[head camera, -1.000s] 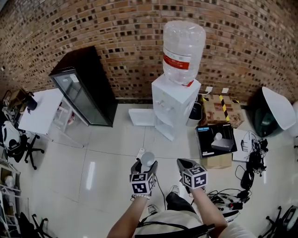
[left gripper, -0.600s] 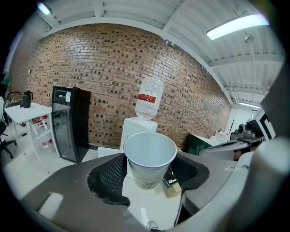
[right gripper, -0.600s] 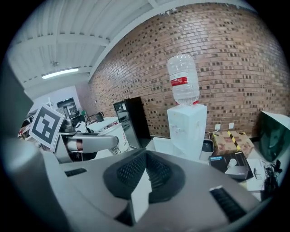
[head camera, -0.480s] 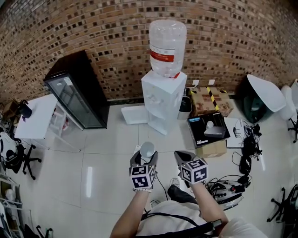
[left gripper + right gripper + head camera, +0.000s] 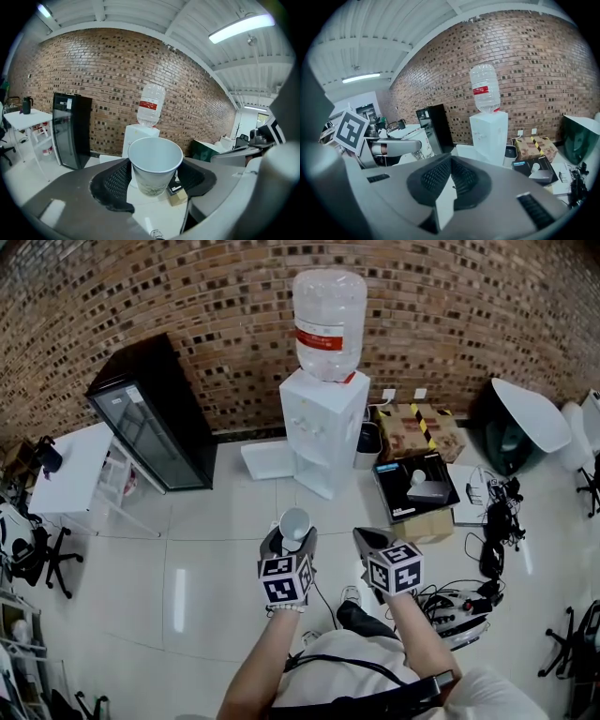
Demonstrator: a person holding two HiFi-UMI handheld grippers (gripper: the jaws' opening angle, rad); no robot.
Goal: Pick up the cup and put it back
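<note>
The left claw [image 5: 154, 183] pinches an upright white paper cup [image 5: 155, 159] low on its wall, in the air facing the white water dispenser [image 5: 138, 137]. The right claw [image 5: 450, 180] is pressed together, empty. The cup is judged light, thin-walled and crushable, probably empty. Hold it gently near the stiffer base.

**Head view:** taken from above the person, facing forward and steeply down onto the floor, with the brick wall [image 5: 187, 296] at the far edge. The left gripper [image 5: 292, 538] and right gripper [image 5: 364, 540] lie near, low in the picture.

**Left gripper view:** set low, looking along its jaws toward the far wall, very near the cup [image 5: 154, 164] clamped between them.

**Right gripper view:** set just to the right, looking along its closed jaws at the same wall.

**Shared field:** all three views take in the water dispenser [image 5: 322, 427] and the black cabinet [image 5: 155, 418] to its left. The head and right gripper views also share the taped cardboard box [image 5: 412, 423] to its right.
</note>
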